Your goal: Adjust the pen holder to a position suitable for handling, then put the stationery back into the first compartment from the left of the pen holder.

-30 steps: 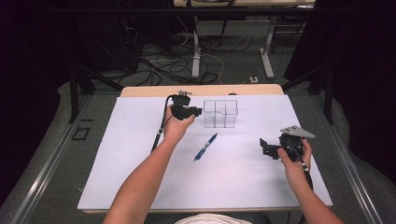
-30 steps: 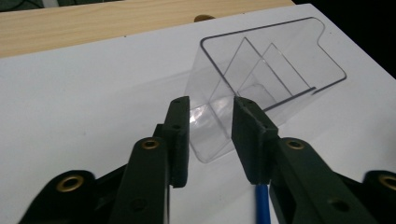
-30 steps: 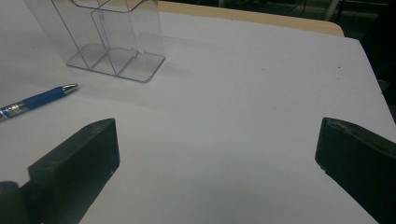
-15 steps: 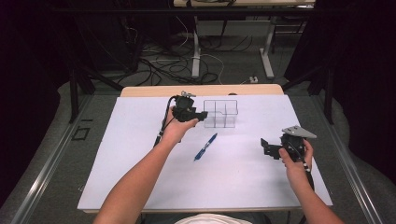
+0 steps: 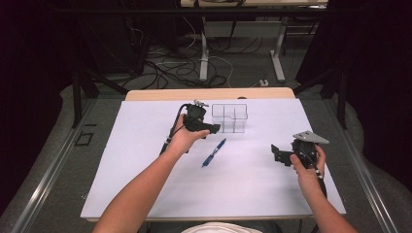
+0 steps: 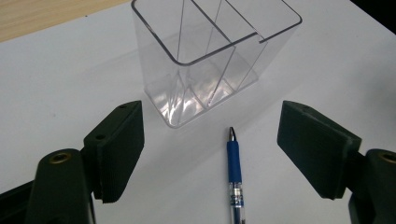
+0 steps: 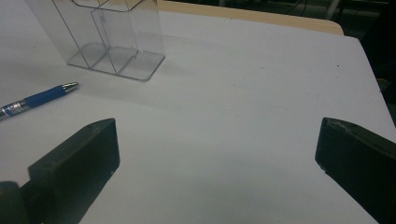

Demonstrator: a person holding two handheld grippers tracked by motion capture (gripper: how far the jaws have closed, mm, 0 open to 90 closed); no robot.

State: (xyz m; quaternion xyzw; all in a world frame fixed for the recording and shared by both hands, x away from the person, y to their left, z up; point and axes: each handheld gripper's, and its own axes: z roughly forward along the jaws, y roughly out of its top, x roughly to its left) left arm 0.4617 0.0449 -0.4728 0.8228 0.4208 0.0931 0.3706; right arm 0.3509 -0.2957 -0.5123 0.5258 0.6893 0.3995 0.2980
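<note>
Clear box [image 6: 212, 60] with dividers, nothing inside. Blue pen [image 6: 235, 179] just beside box. Left gripper [image 6: 210, 154] jaws just opening, nothing between. Right gripper [image 7: 217, 168] wide open.

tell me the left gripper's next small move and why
Probably lower the left gripper onto the pen: its jaws have just been opening and stand wide with nothing gripped, the pen lies flat on the table between them, just short of the empty clear holder.
</note>
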